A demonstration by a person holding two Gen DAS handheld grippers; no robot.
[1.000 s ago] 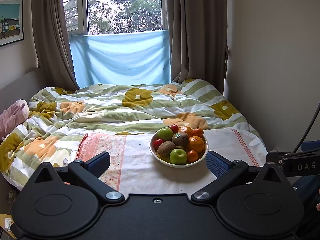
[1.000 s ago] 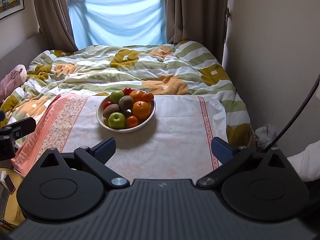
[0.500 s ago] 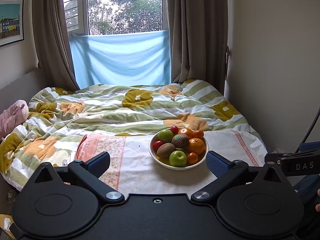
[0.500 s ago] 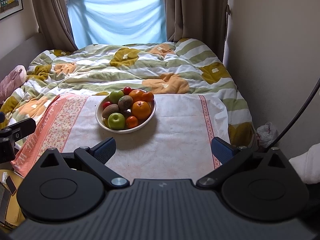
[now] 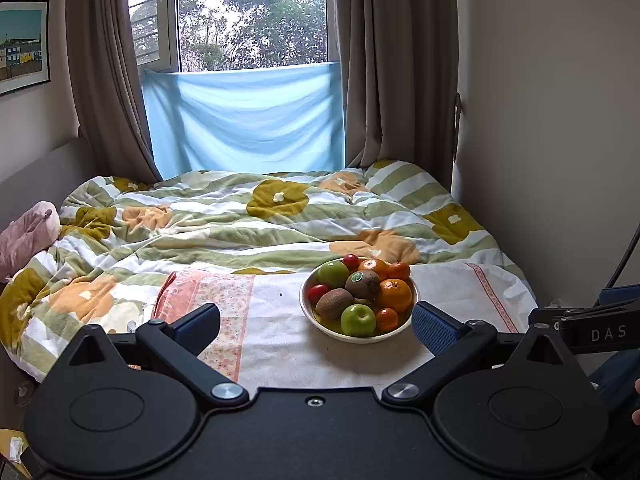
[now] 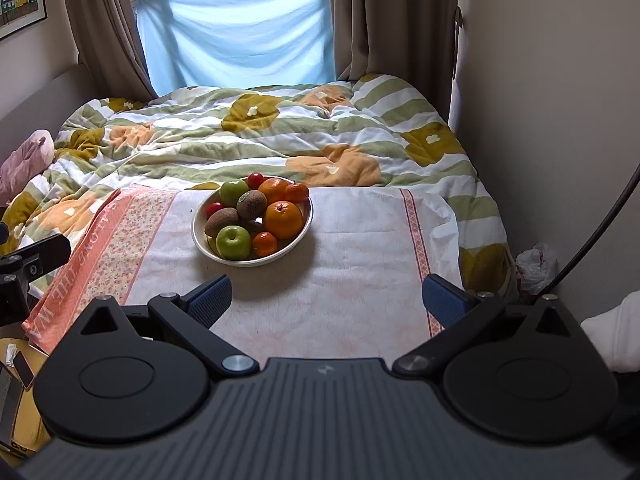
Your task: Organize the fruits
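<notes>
Both views crept closer to bowl (image 6: 298, 240); lower fruit hidden.

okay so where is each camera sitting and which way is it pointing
Left wrist: behind the open left claw, facing across the cloth to the fruit bowl, bed and window; the right claw's side shows at right.
Right wrist: behind the open right claw, angled down at the bowl; a white sleeve shows.
Shared: bowl, bed.

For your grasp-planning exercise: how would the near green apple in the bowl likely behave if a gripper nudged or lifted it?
The green apple looks round and glossy, so it would probably roll or slip under a glancing push. It rests against a kiwi and a small orange in the bowl, so lifting it may shift them.
</notes>
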